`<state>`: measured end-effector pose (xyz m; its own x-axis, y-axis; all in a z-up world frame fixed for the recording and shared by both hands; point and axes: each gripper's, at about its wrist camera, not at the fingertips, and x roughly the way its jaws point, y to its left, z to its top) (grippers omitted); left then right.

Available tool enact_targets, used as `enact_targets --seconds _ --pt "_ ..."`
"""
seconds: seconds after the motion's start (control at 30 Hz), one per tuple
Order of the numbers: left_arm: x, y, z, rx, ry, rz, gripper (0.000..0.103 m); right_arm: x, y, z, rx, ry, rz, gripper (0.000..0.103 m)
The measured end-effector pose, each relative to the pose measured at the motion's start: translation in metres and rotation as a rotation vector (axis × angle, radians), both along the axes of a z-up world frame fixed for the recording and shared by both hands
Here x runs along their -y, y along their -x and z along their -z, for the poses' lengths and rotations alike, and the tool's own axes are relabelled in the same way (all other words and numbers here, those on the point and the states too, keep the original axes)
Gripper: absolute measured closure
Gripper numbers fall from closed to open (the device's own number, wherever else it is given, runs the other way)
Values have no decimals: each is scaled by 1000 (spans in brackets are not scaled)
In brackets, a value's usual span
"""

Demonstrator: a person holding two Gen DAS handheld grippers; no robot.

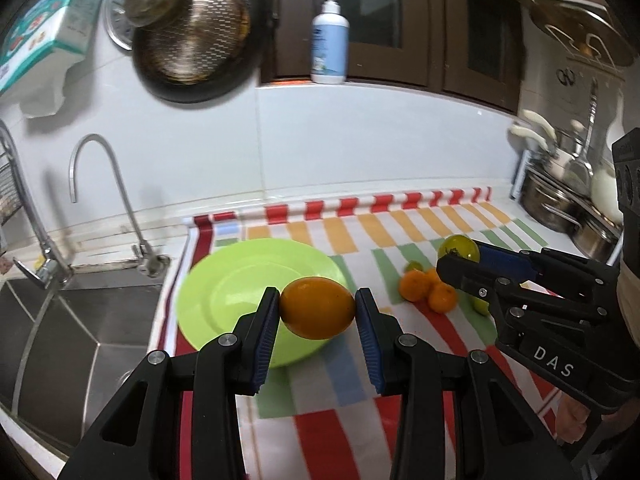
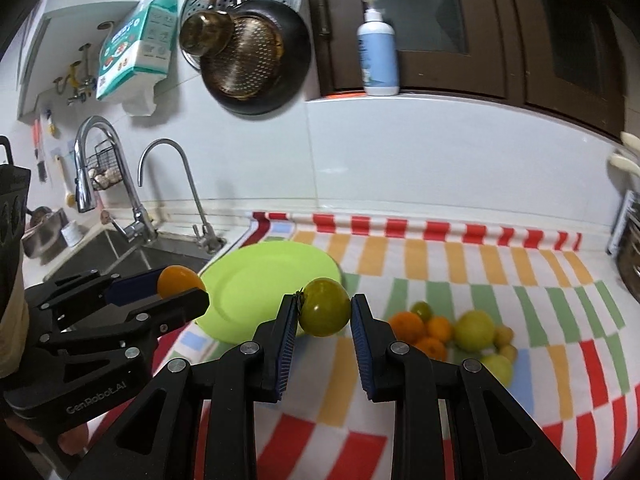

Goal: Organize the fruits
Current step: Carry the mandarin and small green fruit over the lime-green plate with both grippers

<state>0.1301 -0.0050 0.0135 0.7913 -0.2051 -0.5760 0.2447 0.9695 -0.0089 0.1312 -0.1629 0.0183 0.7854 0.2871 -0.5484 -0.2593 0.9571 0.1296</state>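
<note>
Fruits being held one per gripper, both lifted off the striped cloth (image 2: 460, 264) covering the surface. Left gripper (image 1: 317, 312) clamping an orange fruit (image 1: 317, 308) between its jaws, blue pads pressing on both sides, jaws parted only as wide as the fruit. Directly beyond and beneath those jaws, lying flat on the cloth: the green plate (image 1: 240, 276), bare in both views. Right gripper (image 2: 324, 314) pinching a yellow-green round fruit (image 2: 325, 307) the same way, dark stem end touching the left-hand pad; plate sitting ahead and to the left of these jaws.

Left wrist view showing the right gripper from the side, off to the right of its own jaws, only the top of the yellow-green fruit peeking above the black finger. Also catching, low behind that gripper, a few small oranges (image 1: 428, 290) clustered on the cloth, and steel pots (image 1: 560, 204) at the far right edge. Sink basin (image 1: 60, 340) filling the lower left.

Right wrist view revealing the rest of the pile (image 2: 460, 334), just right of and beyond its jaws: oranges plus several pale green and yellow fruits touching one another, mostly hidden in the other view. Left gripper appearing here at the left, orange fruit partly hidden between its fingers. Two faucets, a hanging pan (image 2: 256, 60) and a pump bottle (image 2: 378, 52) showing on the far wall.
</note>
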Motion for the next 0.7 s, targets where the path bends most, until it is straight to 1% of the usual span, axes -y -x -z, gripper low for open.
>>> enact_targets --seconds 0.33,0.47,0.7 --pt "-25 -31 7 -4 4 -68 65 -30 -52 5 -34 -26 -73 75" --pt "-36 -54 14 -14 1 -92 65 -41 -78 13 -69 -29 -89 75" --pt "-60 -101 33 -71 0 -128 65 -60 -127 36 -144 -32 -96 75"
